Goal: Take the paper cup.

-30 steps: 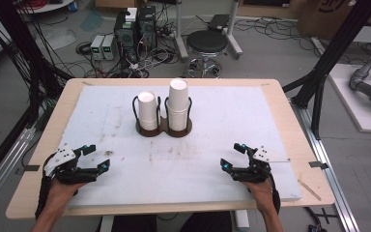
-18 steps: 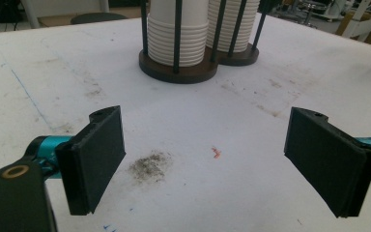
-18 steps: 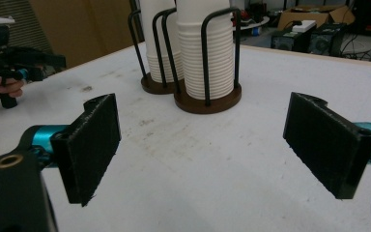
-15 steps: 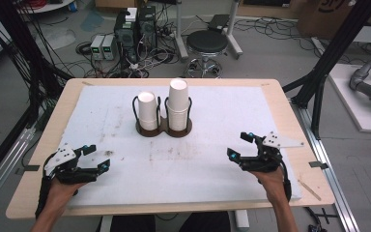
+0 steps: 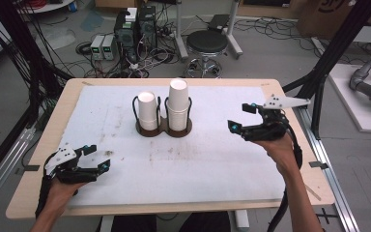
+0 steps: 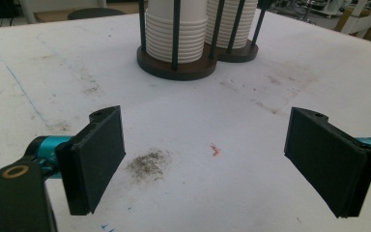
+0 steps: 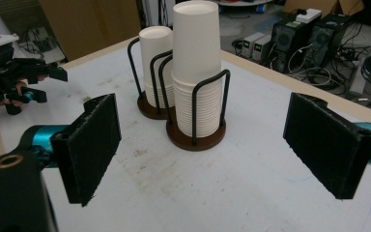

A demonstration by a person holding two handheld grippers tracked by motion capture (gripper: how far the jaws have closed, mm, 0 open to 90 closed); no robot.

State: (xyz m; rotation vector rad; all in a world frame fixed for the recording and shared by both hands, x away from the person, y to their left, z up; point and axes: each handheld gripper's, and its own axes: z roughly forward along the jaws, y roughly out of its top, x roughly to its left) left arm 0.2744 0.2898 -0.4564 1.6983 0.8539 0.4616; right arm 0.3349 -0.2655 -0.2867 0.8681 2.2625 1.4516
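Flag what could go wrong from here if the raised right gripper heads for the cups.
1. The right gripper, jaws open, faces the taller cup stack; that stack rises well above its wire holder, so a sideways bump might topple it.
2. The shorter cup stack stands close beside it, so a wide-open jaw could clip it.

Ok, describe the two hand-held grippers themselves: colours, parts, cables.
The left hand-held gripper and right hand-held gripper are black-bodied with teal joints. Each has two flat, rectangular black pads, a pale grey three-cornered plate on top and a black cable trailing along the forearm.
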